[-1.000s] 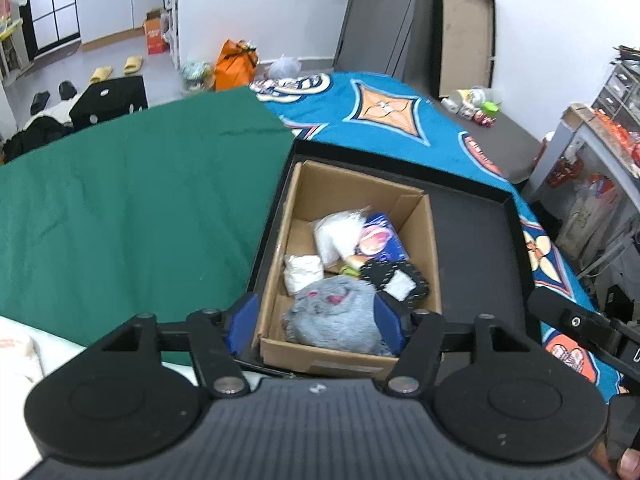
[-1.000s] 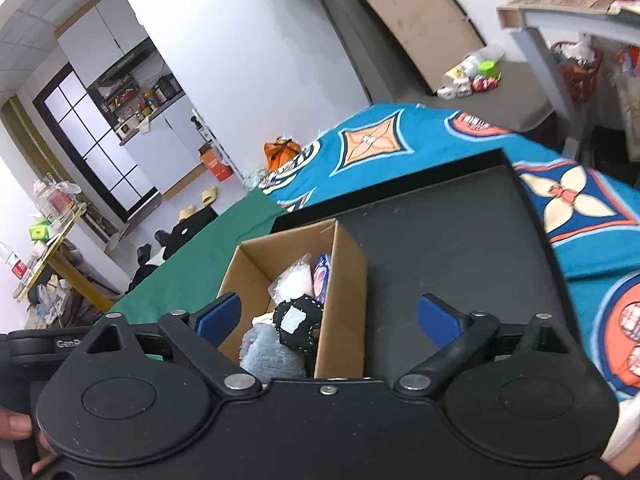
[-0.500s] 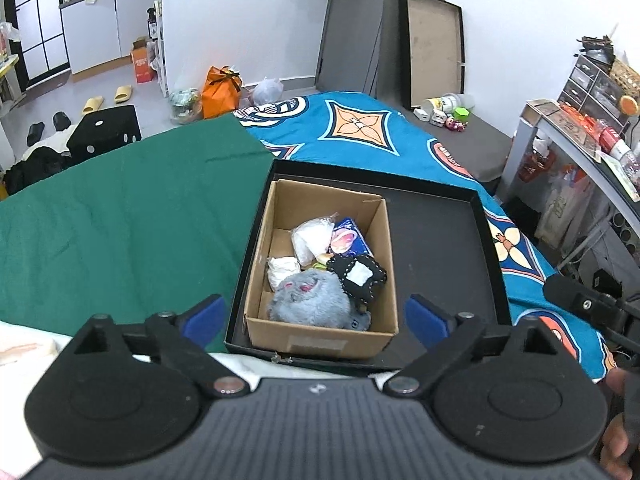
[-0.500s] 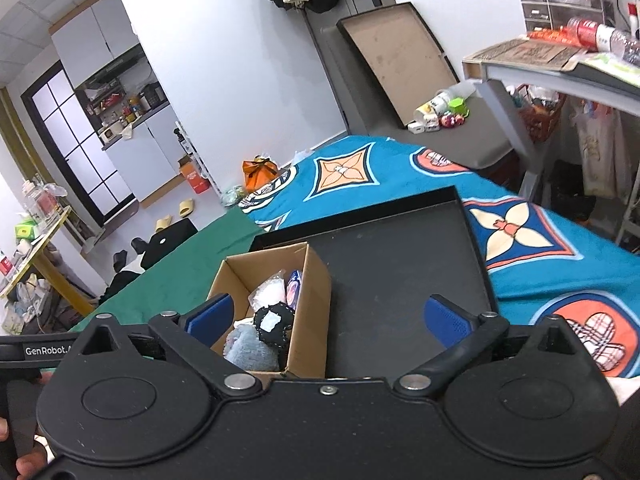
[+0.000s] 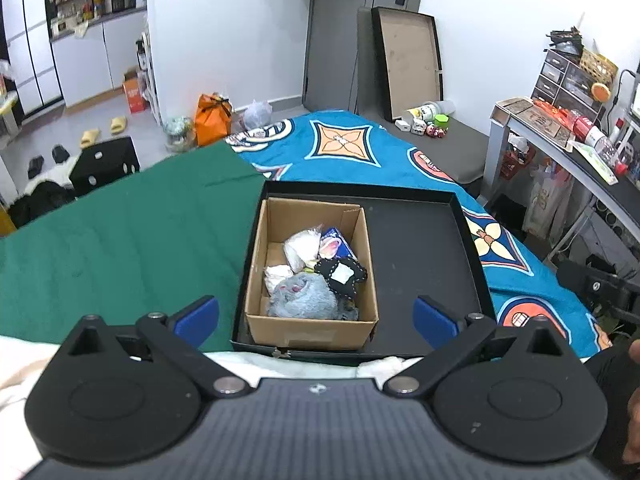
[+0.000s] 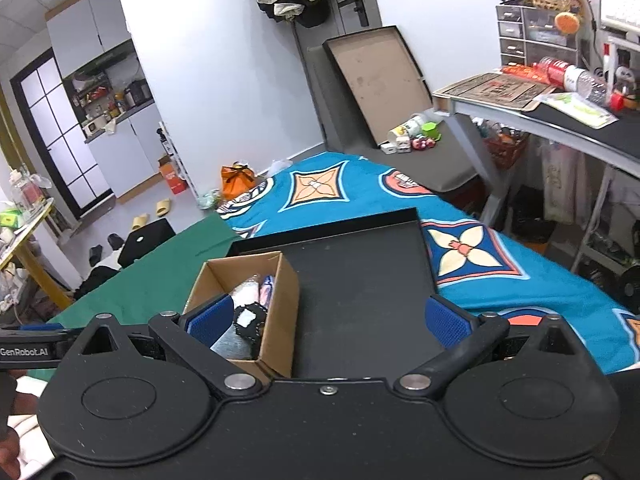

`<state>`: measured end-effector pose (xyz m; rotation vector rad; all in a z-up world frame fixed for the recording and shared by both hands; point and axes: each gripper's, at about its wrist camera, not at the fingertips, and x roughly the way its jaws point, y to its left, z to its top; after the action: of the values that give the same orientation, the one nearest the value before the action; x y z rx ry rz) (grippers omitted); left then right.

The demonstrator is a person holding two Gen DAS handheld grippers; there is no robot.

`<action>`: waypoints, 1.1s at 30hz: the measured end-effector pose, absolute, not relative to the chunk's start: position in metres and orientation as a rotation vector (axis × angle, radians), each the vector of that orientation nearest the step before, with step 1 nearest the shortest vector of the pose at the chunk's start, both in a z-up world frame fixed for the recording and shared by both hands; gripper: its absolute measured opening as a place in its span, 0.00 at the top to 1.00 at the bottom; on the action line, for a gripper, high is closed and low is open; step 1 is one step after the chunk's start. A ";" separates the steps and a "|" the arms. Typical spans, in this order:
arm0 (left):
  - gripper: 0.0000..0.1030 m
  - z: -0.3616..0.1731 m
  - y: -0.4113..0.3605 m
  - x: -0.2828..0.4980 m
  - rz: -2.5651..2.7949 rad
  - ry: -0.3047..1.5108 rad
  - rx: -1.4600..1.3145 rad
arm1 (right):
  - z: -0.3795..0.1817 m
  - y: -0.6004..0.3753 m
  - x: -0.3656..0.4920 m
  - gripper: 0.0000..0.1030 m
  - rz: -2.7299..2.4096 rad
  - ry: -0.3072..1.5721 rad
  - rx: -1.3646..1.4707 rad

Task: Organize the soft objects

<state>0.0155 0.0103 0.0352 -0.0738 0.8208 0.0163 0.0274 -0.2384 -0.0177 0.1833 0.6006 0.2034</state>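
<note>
**Both jaws empty, toys boxed**

The left gripper (image 5: pixel 316 317) and right gripper (image 6: pixel 326 322) hang with jaws spread wide, holding nothing, raised clear above the bed. The soft toys (image 5: pixel 316 276) sit heaped inside the box (image 5: pixel 312 326), which stands in the tray's (image 5: pixel 420 264) left half, likely so they stay gathered; sorting looks complete.

A brown cardboard box (image 5: pixel 310 322) sits in a black tray (image 5: pixel 420 248), holding a grey-blue plush (image 5: pixel 302 300) and a black piece with a white patch (image 5: pixel 340 276) — beneath lie a plain green cloth (image 5: pixel 120 240) and a turquoise blanket (image 5: pixel 360 152) patterned with orange diamonds.
</note>
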 end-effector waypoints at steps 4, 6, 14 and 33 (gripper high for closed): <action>0.01 0.044 0.009 0.008 0.027 0.805 -0.052 | -0.013 -0.243 0.020 0.00 0.176 0.604 0.157; 0.01 0.047 0.009 0.005 0.023 0.803 -0.056 | -0.011 -0.244 0.017 0.00 0.157 0.606 0.142; 0.01 0.057 0.004 -0.007 0.030 0.798 -0.022 | -0.006 -0.248 0.004 0.00 0.104 0.624 0.105; 0.01 0.063 0.013 -0.043 0.060 0.787 -0.030 | 0.001 -0.245 -0.026 0.00 0.125 0.605 0.080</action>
<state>-0.0433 0.0135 0.0631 -0.0299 0.7872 0.0602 -0.0258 -0.2453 0.0006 0.0795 0.6047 0.1248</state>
